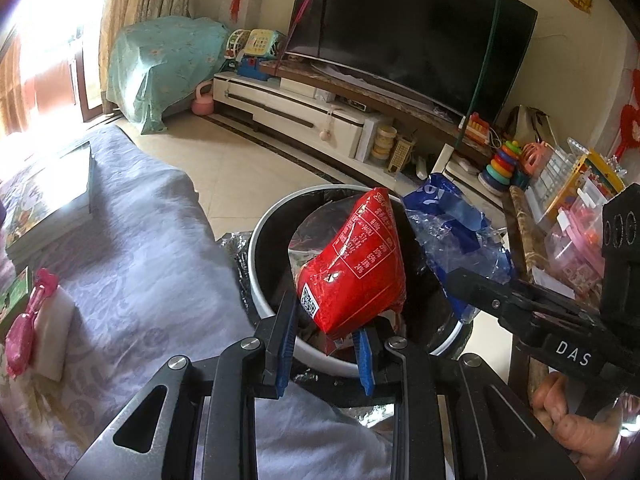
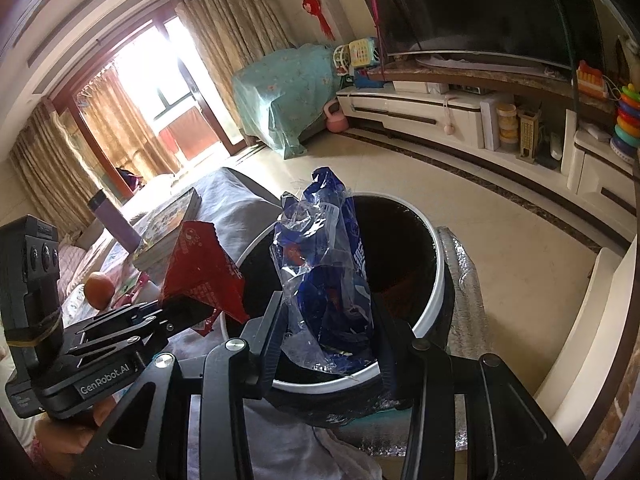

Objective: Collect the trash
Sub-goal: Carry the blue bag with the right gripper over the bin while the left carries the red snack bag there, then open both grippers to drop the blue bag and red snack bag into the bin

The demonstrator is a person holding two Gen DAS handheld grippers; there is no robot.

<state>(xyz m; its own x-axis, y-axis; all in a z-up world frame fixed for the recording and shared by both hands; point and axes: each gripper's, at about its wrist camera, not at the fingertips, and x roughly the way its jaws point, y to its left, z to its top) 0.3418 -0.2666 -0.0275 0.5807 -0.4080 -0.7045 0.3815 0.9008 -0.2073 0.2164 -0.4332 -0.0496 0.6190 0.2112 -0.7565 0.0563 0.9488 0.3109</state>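
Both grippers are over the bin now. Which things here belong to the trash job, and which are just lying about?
Job:
red wrapper, in left gripper
blue plastic bag, in right gripper
trash bin

Lying about:
books
orange
ring stacker toy
pink kettlebell
television

"DAS" is showing in white letters on the right gripper (image 1: 452,280) body at the right edge of the left wrist view. "GenRobot.AI" is reading on the left gripper (image 2: 188,312) body, lower left of the right wrist view. The red wrapper (image 1: 356,264) is carrying a QR code and a nutrition table with figures like "24%"; the Chinese print is too small to read.
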